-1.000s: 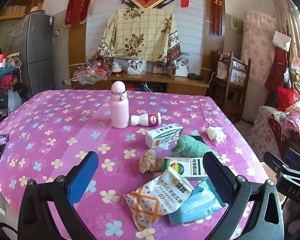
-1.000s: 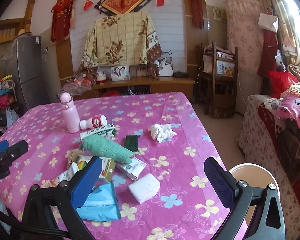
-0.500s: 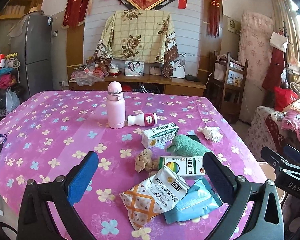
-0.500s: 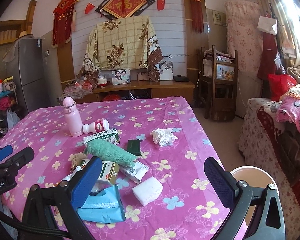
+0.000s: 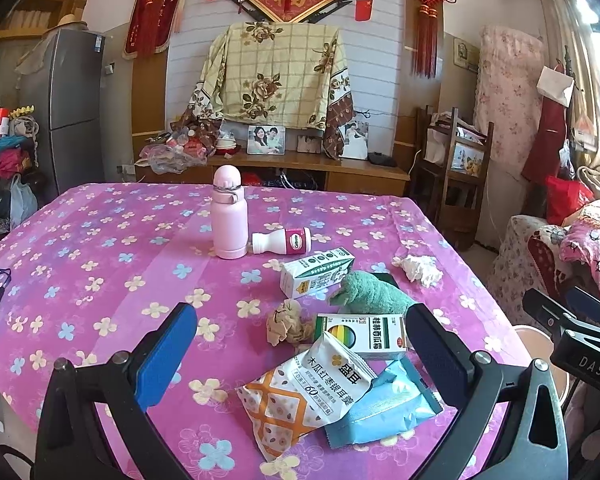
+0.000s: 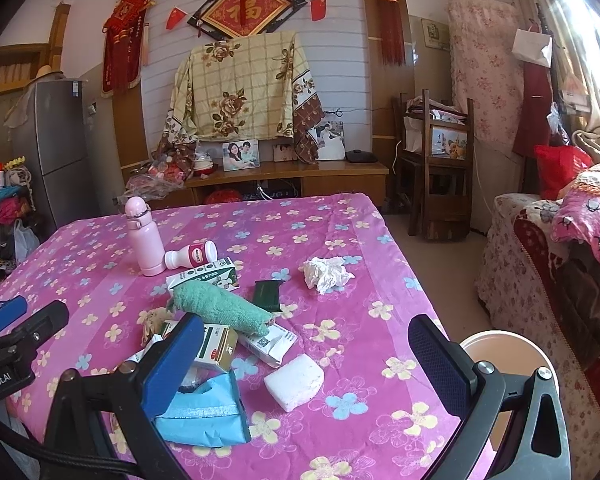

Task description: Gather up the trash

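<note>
Pink floral surface (image 5: pixel 100 240) carries the trash heap near its right edge. Only my right view shows the white foam block (image 6: pixel 294 381) and the bin (image 6: pixel 504 354) beside the surface. My left gripper (image 5: pixel 300 354), jaws apart, frames the snack pouch (image 5: pixel 304 396); my right gripper (image 6: pixel 306 356), also apart, holds nothing.

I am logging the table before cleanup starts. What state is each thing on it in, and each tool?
Left tool: open, empty.
Right tool: open, empty.
Pink flask: upright, lid shut.
Small white bottle: lying on its side.
White tissue: crumpled.
Brown paper: crumpled.
Milk carton: lying down.
Green towel: rolled, resting on boxes.
Snack packet: lying flat.
</note>
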`<state>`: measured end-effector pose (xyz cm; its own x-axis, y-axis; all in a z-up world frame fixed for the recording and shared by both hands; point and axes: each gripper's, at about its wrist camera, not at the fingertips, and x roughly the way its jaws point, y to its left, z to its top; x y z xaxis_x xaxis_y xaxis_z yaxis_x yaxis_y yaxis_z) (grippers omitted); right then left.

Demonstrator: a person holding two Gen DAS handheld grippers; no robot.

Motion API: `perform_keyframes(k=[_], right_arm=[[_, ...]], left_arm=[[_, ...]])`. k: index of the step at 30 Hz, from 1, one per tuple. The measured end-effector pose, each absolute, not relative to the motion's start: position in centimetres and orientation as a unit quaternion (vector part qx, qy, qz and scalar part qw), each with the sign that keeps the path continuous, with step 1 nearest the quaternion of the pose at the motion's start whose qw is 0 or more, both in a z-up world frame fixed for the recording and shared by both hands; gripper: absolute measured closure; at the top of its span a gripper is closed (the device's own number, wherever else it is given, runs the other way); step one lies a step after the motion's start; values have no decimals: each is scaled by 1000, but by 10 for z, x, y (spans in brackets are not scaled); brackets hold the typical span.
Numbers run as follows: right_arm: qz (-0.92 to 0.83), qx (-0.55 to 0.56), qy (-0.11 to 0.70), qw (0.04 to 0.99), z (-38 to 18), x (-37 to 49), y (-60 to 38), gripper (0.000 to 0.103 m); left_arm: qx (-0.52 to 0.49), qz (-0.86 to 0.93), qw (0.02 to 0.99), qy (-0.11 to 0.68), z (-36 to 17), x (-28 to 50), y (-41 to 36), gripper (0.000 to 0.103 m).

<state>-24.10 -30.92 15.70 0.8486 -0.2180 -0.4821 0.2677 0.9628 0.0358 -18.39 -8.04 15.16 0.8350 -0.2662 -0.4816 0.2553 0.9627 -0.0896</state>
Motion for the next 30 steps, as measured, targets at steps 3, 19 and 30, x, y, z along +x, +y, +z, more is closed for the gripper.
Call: perform_keyframes(k=[3, 19, 30], right_arm=[[-129, 50, 243, 960, 158, -241, -311, 0], [-128, 49, 244, 960, 160, -241, -311, 0], [-128, 47, 249, 959, 157, -241, -311, 0]], left_arm=[[-10, -136, 958, 251, 152, -184, -81, 0], [-1, -136, 959, 248, 153, -186, -83, 0], [-2, -135, 958, 254, 151, -184, -81, 0]])
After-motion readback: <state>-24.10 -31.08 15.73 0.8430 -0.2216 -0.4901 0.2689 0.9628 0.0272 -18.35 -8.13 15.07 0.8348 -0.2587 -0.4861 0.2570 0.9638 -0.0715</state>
